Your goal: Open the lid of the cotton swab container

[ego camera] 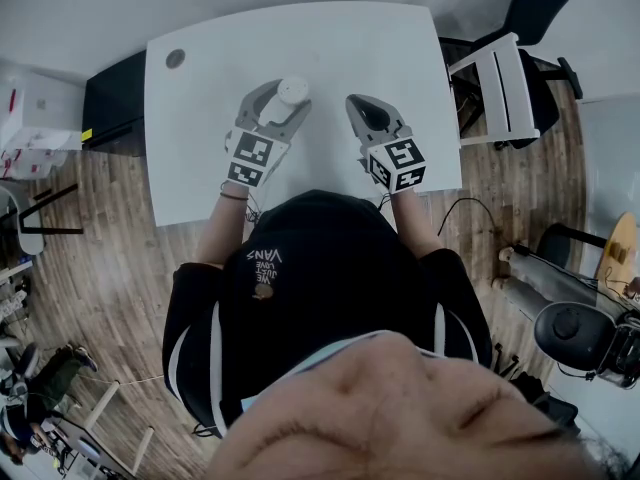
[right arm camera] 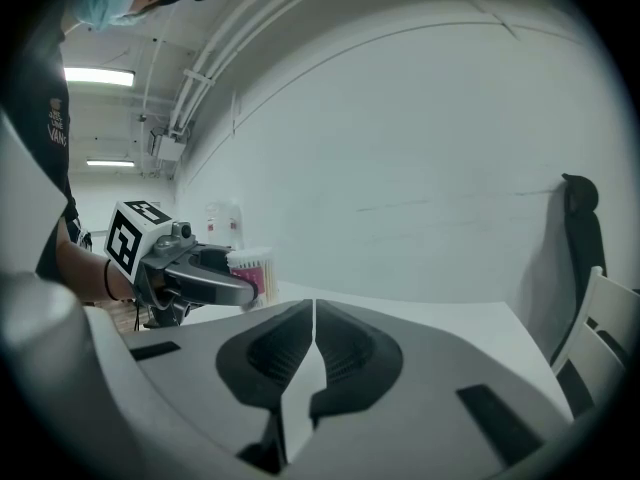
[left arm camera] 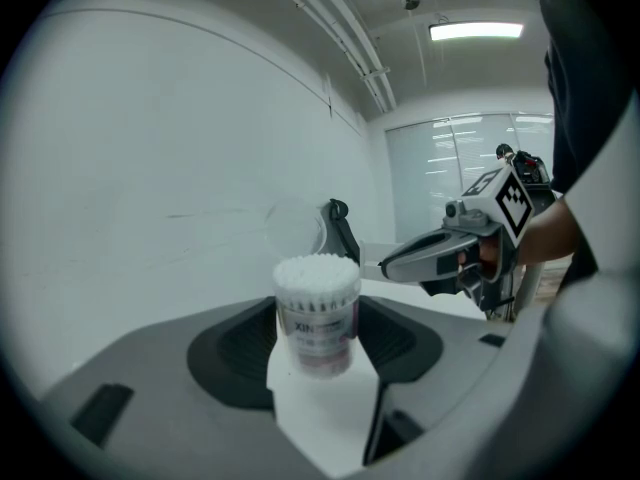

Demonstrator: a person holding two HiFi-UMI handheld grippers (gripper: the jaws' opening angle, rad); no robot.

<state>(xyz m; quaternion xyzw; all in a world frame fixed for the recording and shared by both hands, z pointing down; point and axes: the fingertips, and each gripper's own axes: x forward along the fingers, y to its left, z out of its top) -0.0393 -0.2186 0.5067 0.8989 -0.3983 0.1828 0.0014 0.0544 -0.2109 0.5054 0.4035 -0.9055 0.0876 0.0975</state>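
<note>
Clear thin plastic: the tub (left arm camera: 316,303) looks light, slick and crushable. The left gripper (left arm camera: 318,340) clamps its body; the right gripper (right arm camera: 312,313) is closed and empty. Best pinch the top rim.

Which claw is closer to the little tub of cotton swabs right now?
Left. The cotton swab container stands gripped in the left claw, between its jaws. The right claw is off to the container's right, jaws shut and empty, not touching it.
</note>
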